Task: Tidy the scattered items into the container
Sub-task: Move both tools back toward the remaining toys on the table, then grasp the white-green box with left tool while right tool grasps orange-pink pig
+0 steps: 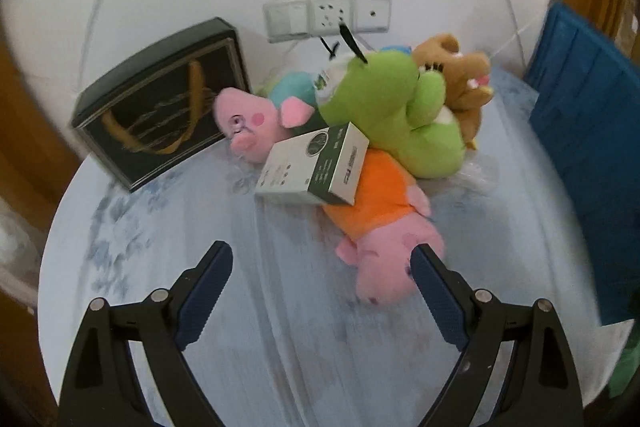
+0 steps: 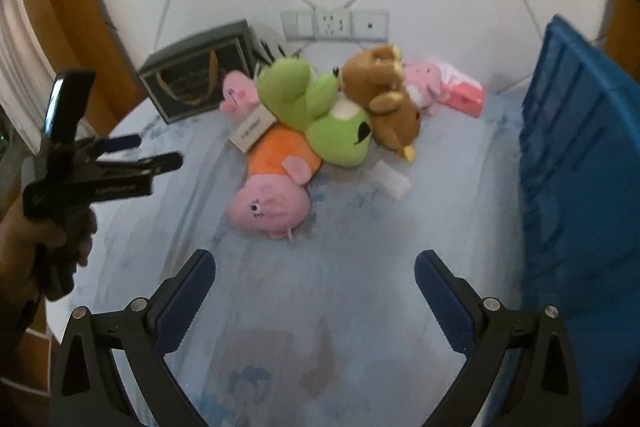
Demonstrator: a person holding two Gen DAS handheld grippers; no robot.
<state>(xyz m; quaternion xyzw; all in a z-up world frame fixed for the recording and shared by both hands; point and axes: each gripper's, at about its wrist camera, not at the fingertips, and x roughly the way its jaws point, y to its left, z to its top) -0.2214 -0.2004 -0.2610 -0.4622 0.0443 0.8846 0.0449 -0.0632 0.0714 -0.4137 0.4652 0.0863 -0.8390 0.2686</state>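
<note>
A heap of plush toys lies on the pale blue bedsheet [image 1: 200, 235]: a pink pig in an orange top [image 1: 384, 251] [image 2: 276, 191], a green toy [image 1: 400, 111] [image 2: 320, 115], a brown bear [image 1: 460, 75] [image 2: 388, 95] and a second pink pig [image 1: 256, 123] [image 2: 238, 93]. A white and green carton [image 1: 316, 167] [image 2: 254, 131] leans on the heap. The blue crate [image 1: 588, 131] [image 2: 580, 155] stands at the right. My left gripper [image 1: 322, 263] [image 2: 154, 149] is open, its right finger just in front of the orange pig's head. My right gripper [image 2: 314, 265] is open over bare sheet.
A black gift box with gold handles [image 1: 160, 107] [image 2: 196, 83] stands against the padded headboard, under wall sockets [image 1: 328, 15] [image 2: 334, 25]. A pink tissue pack [image 2: 460, 91] and another small pink plush [image 2: 424, 83] lie behind the bear. A hand [image 2: 44, 239] holds the left gripper.
</note>
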